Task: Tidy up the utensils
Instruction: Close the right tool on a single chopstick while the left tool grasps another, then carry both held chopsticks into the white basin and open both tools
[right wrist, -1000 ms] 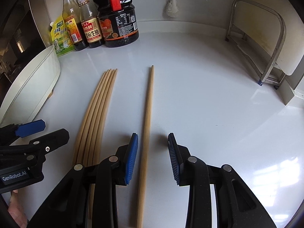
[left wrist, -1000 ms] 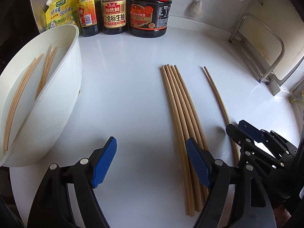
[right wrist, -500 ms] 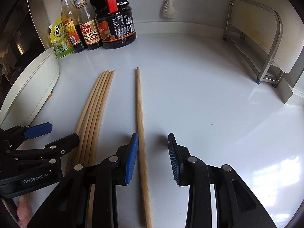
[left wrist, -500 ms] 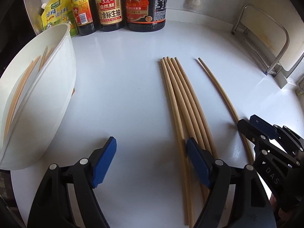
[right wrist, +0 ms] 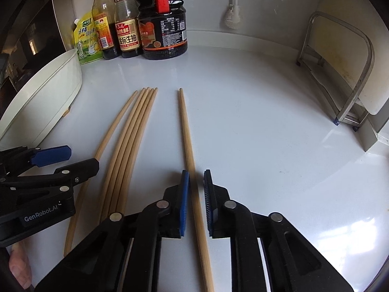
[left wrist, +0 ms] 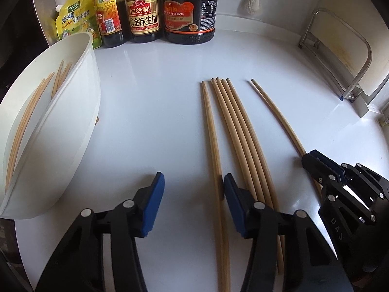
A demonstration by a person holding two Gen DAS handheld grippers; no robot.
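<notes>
lone chopstick (right wrist: 187,131) lain on white worktop (right wrist: 267,121), clamped by right gripper (right wrist: 194,202), jaws just closed | left gripper (left wrist: 190,202) jaws just narrowed, unclamped, leftmost chopstick (left wrist: 210,131) between | chopstick holder (left wrist: 73,126) left

"genrobot.ai" in white on the black body of the left gripper (right wrist: 49,157), "自然鲜" and "金标生抽" on the cream and red label of the soy sauce bottle (left wrist: 144,18), "鸡精调味料" on the yellow pouch (left wrist: 75,19), other bottle labels too small to read
</notes>
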